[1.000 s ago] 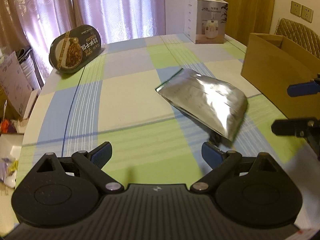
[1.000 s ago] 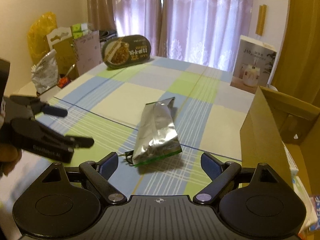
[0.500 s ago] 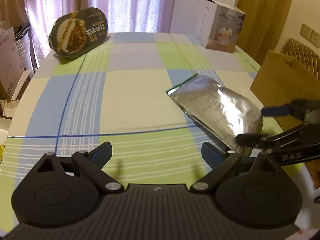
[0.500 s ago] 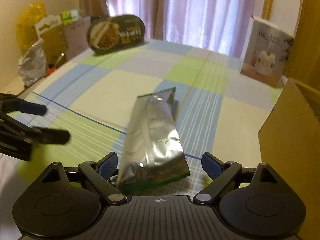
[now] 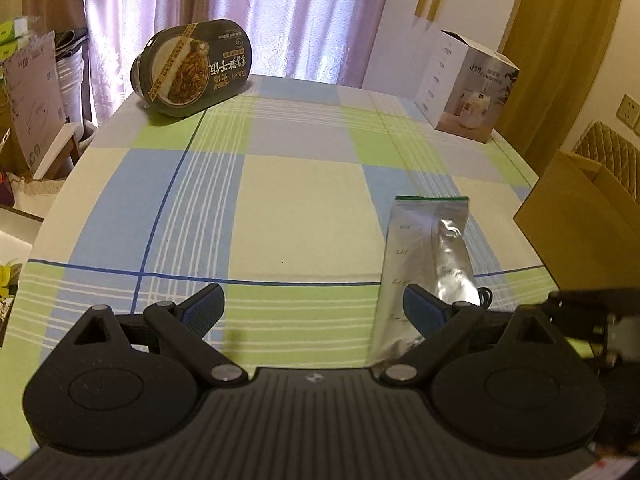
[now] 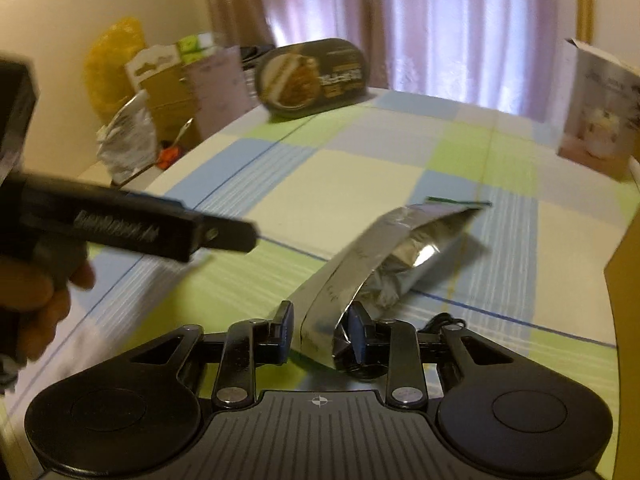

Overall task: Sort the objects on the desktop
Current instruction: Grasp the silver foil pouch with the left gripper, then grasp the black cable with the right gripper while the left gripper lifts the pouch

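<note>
A silver foil pouch [image 6: 392, 252] with a green-edged far end lies on the checked tablecloth [image 6: 360, 184]. My right gripper [image 6: 320, 330] is shut on its near end, and the foil is crumpled and turned on edge between the fingers. In the left wrist view the same pouch [image 5: 432, 248] runs lengthwise just right of centre, partly behind my right fingertip [image 5: 420, 308]. My left gripper [image 5: 312, 308] is open over bare cloth with nothing between its fingers. It also shows as a blurred left gripper [image 6: 120, 224] in a person's hand [image 6: 32, 292].
An open cardboard box [image 5: 580, 220] stands at the table's right edge. A dark oval meal container [image 5: 192, 68] leans at the far left corner, and a white product box [image 5: 468, 92] stands at the far right. Bags and cartons [image 6: 160, 92] crowd beyond the left edge.
My right gripper has moved onto the pouch's near end and shut on it, tipping the foil on edge. My left gripper has swung to face straight down the table, still open.
</note>
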`<action>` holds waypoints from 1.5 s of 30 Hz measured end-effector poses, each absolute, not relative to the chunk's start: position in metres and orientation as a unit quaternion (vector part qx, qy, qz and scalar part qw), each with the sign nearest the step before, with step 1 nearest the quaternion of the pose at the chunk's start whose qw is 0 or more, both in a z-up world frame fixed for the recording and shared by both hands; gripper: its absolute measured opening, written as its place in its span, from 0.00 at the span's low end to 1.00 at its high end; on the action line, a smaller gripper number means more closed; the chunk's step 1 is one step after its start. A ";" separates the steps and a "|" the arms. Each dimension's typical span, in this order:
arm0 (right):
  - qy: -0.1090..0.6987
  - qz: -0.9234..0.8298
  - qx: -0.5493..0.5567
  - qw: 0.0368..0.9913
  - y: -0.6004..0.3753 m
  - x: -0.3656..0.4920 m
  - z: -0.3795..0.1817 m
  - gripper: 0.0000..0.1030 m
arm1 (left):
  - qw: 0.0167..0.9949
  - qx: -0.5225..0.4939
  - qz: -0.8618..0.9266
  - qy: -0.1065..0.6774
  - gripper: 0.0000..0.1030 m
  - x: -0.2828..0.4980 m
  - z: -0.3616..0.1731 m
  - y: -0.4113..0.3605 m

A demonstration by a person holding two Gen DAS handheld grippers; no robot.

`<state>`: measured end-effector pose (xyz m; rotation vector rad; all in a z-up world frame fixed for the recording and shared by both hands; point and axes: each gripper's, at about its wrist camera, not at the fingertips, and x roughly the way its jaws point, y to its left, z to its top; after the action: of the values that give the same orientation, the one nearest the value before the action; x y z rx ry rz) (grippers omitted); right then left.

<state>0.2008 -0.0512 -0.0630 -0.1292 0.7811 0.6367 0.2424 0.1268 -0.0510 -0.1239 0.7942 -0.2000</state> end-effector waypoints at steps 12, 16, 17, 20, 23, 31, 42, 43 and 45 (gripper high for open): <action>0.389 0.243 -0.022 0.888 -0.087 0.171 -0.070 0.69 | 0.915 -0.048 -0.160 0.368 0.91 0.242 -0.048 0.098; 0.396 0.225 -0.011 0.890 -0.100 0.168 -0.074 0.70 | 0.910 -0.045 -0.180 0.370 0.91 0.251 -0.050 0.086; 0.396 0.221 -0.009 0.891 -0.103 0.167 -0.074 0.70 | 0.909 -0.045 -0.185 0.372 0.91 0.254 -0.051 0.083; 0.401 0.208 0.011 0.892 -0.111 0.171 -0.076 0.70 | 0.902 -0.043 -0.195 0.382 0.91 0.261 -0.054 0.080; 0.405 0.192 0.042 0.893 -0.118 0.184 -0.076 0.70 | 0.902 -0.036 -0.181 0.389 0.91 0.266 -0.056 0.083; 0.421 0.165 0.077 0.889 -0.109 0.229 -0.081 0.61 | 0.903 -0.039 -0.170 0.393 0.91 0.274 -0.058 0.091; 0.417 0.164 0.001 0.894 -0.078 0.235 -0.092 0.20 | 0.906 -0.039 -0.168 0.387 0.91 0.274 -0.056 0.098; 0.416 0.166 -0.010 0.894 -0.080 0.232 -0.092 0.12 | 0.906 -0.036 -0.169 0.386 0.91 0.274 -0.056 0.098; 0.414 0.159 -0.021 0.896 -0.088 0.227 -0.093 0.11 | 0.906 -0.027 -0.170 0.386 0.91 0.273 -0.056 0.096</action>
<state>0.2269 -0.0883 -0.0927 -0.0430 0.8571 0.3291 0.2731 0.0957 -0.0556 -0.0563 0.7968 -0.3516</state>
